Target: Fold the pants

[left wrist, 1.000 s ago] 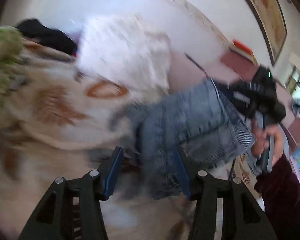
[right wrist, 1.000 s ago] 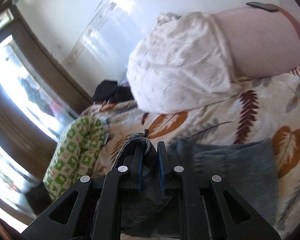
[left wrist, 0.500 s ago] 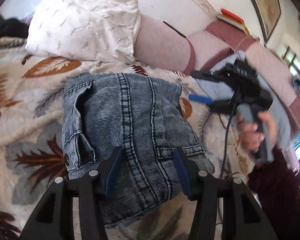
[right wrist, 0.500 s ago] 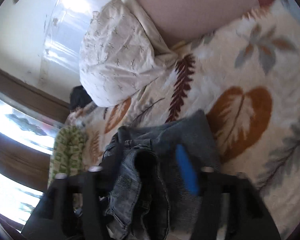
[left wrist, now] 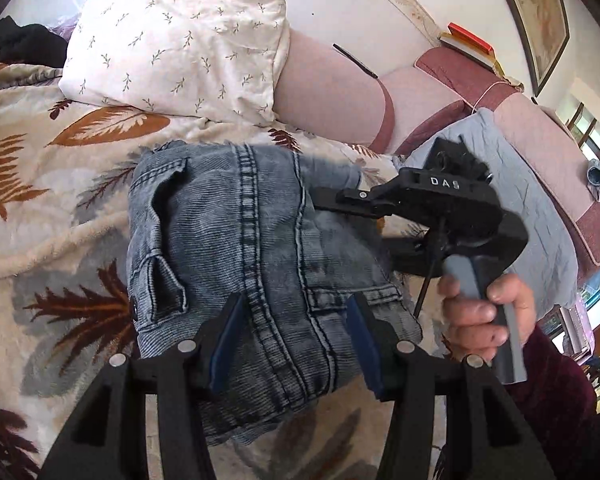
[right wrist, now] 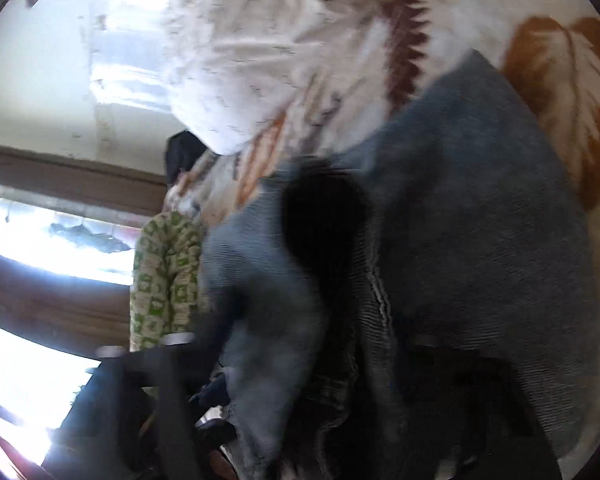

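Faded blue-grey corduroy-ribbed denim pants (left wrist: 256, 248) lie folded into a thick, roughly square bundle on the cream fleece blanket printed with rust and brown leaves (left wrist: 40, 208), just in front of a white pillow with small leaf sprigs (left wrist: 180, 40). The left gripper (left wrist: 296, 340) hangs over the near edge of the bundle with its blue-padded tongs spread wide — nothing between them is pinched, and the dark double-stitched seam runs up the gap. The right gripper (left wrist: 364, 224), black with a grey handle held in the person's right hand (left wrist: 484, 316), reaches in at the far right side of the bundle; its tongs stand apart, one above and one below the cloth edge. The right wrist view is blurred — grey-blue denim (right wrist: 440, 260) fills it, with a green-and-white patterned cloth (right wrist: 164, 280) at the left.
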Available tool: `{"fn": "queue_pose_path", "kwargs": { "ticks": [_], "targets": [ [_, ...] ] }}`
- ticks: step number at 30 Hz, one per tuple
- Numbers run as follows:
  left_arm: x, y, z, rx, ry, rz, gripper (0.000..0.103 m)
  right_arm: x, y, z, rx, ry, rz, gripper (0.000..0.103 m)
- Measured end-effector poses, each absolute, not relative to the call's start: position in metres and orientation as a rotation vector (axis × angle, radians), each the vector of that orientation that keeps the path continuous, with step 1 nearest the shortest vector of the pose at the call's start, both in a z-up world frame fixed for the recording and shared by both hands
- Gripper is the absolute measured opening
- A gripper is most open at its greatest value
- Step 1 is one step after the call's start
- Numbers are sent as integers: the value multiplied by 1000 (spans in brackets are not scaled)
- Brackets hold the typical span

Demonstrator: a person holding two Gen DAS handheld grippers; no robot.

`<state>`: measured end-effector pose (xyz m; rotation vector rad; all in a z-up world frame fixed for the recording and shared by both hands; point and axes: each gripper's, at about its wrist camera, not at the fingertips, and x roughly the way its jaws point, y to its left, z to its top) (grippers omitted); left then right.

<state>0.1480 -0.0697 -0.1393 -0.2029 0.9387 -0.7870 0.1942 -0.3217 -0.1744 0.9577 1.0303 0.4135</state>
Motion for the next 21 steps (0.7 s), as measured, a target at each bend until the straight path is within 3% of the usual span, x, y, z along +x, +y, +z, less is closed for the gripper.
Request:
{"fn": "queue_pose_path", "kwargs": {
  "ticks": [3, 13, 19, 21],
  "targets": [
    [148, -77, -136, -181, 946, -789, 54, 190, -325, -158, 919, 998, 353, 13],
    [155, -159, -131, -35, 972, -815, 57, 175, -390, -110, 905, 769, 222, 9],
    [158, -159, -131, -40, 968, -808, 57, 170, -422, -122, 882, 799, 155, 17],
    [150, -137, -116, -35, 923, -785, 59, 167, -416, -115, 821, 808, 155, 30]
  ]
}}
